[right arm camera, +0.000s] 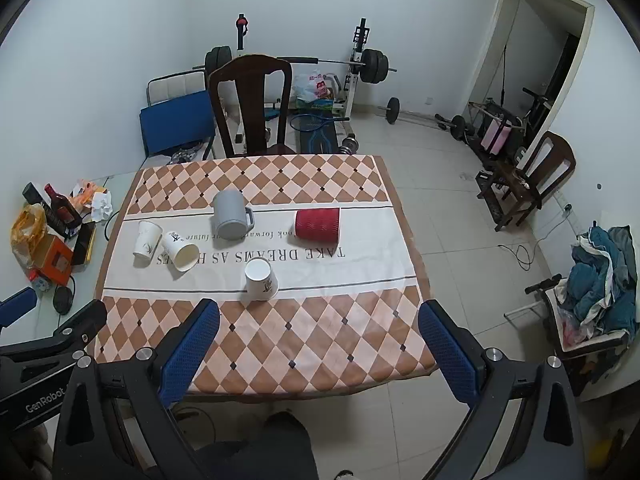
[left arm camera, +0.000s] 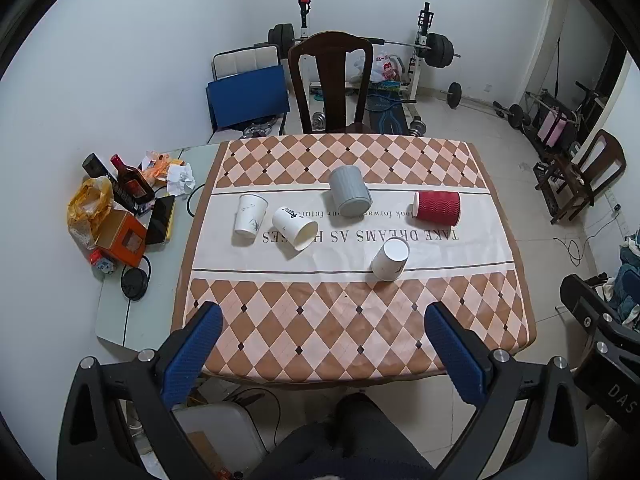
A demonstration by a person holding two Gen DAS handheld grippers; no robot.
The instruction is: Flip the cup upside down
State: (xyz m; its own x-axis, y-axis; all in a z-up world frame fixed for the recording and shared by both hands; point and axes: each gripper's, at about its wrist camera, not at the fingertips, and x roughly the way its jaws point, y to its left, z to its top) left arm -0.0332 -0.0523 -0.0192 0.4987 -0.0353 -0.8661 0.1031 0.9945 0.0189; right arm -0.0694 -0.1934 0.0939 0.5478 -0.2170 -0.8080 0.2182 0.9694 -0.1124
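Several cups sit on the checked tablecloth (left arm camera: 320, 320) (right arm camera: 280, 332). A white paper cup (left arm camera: 251, 219) (right arm camera: 146, 243) stands at the left. Another white paper cup (left arm camera: 295, 227) (right arm camera: 181, 251) lies on its side beside it. A grey mug (left arm camera: 350, 196) (right arm camera: 230, 216) stands upside down at the middle. A red ribbed cup (left arm camera: 437, 208) (right arm camera: 317, 223) lies on its side at the right. A third white paper cup (left arm camera: 391, 259) (right arm camera: 261, 279) stands upside down nearest me. My left gripper (left arm camera: 322, 322) and right gripper (right arm camera: 318, 318) are both open and empty, held above the table's near edge.
A dark wooden chair (left arm camera: 330, 84) (right arm camera: 252, 108) stands behind the table. A side table at the left holds a bottle (left arm camera: 130, 184), an orange box (left arm camera: 120, 240) and clutter. Weights and a barbell rack (left arm camera: 424, 48) are at the back wall. My knee (left arm camera: 344, 440) is below.
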